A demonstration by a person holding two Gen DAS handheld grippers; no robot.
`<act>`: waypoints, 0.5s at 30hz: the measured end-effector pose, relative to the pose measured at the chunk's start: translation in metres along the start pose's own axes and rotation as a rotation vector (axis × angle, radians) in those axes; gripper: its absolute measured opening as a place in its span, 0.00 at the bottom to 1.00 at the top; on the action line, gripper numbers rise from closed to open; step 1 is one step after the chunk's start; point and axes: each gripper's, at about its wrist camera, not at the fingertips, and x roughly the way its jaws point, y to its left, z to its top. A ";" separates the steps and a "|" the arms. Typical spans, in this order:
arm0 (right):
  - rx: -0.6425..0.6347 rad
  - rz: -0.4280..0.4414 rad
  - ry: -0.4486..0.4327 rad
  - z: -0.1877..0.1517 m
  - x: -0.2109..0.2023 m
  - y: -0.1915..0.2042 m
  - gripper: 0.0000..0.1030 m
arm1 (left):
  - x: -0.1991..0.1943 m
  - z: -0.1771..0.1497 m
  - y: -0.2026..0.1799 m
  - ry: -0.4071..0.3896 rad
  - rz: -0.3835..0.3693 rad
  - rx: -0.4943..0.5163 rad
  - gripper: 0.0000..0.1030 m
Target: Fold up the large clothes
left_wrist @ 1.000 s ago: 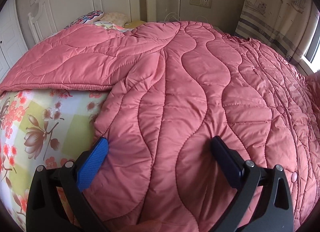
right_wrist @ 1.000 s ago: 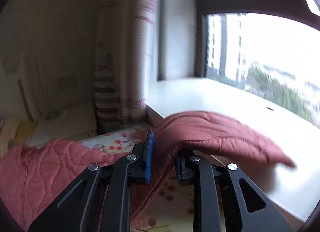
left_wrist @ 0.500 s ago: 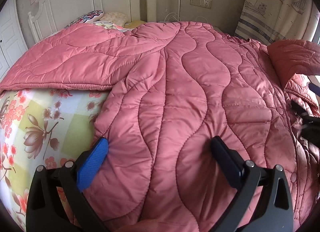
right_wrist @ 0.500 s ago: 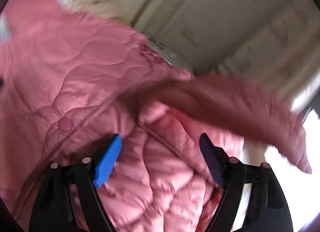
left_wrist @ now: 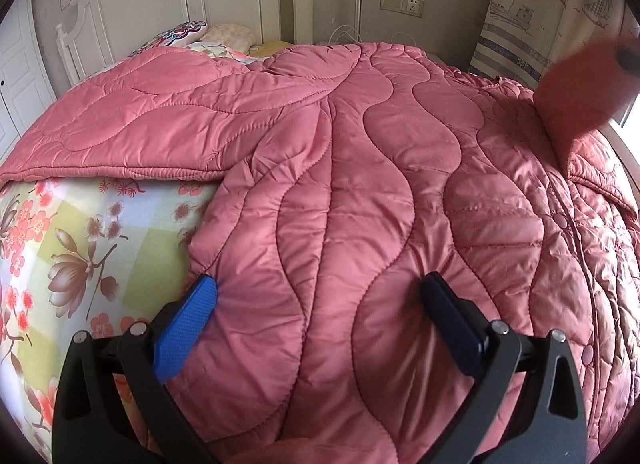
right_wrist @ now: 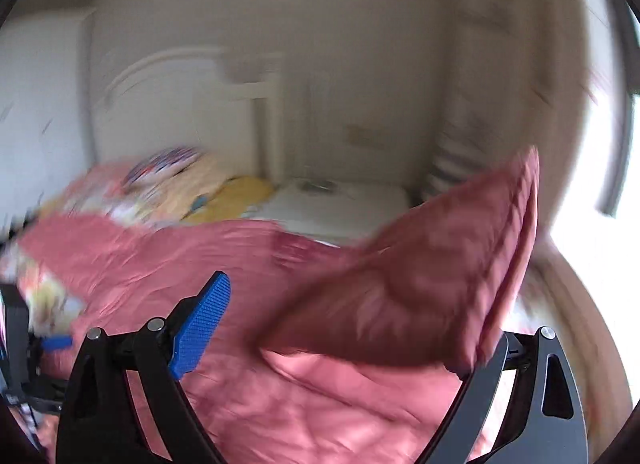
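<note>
One big pink quilted coat [left_wrist: 360, 184], puffy with wavy stitched channels, lies spread across the bed over a floral sheet [left_wrist: 80, 232], snap buttons lining its right edge. One sleeve [right_wrist: 420, 296] hangs in the air, blurred; a second ago it was pinched between the right gripper's pads. That right gripper [right_wrist: 352, 328] has just been opening, jaws now wide, the sleeve draped against its right finger but not clamped. The left gripper [left_wrist: 320, 316] sits wide open, unmoved, both fingertips resting on the coat's hem.
</note>
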 end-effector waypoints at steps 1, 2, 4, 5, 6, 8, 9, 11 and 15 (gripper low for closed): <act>-0.087 0.039 -0.005 0.005 0.005 0.030 0.85 | 0.000 0.000 0.002 0.000 -0.001 -0.001 0.98; -0.153 0.079 0.000 0.005 0.007 0.053 0.86 | 0.000 0.000 0.001 -0.001 -0.002 -0.002 0.98; -0.245 0.140 0.012 0.000 0.008 0.086 0.86 | -0.001 0.000 0.002 -0.002 -0.004 -0.006 0.98; -0.290 0.157 0.016 -0.007 0.006 0.102 0.86 | -0.001 0.000 0.002 -0.002 -0.004 -0.007 0.98; -0.322 0.158 0.022 -0.014 0.004 0.113 0.86 | -0.001 0.000 0.002 -0.001 -0.005 -0.008 0.98; -0.343 0.139 0.044 -0.030 -0.005 0.115 0.86 | -0.001 0.000 0.002 -0.001 -0.004 -0.008 0.98; -0.337 0.119 0.052 -0.032 -0.002 0.115 0.86 | -0.001 0.000 0.002 -0.001 -0.004 -0.008 0.98; -0.291 0.027 0.077 -0.042 0.001 0.097 0.86 | -0.001 0.000 0.002 -0.001 -0.005 -0.008 0.98; -0.136 -0.248 0.165 -0.064 -0.009 0.021 0.86 | -0.001 0.000 0.002 -0.001 -0.004 -0.008 0.98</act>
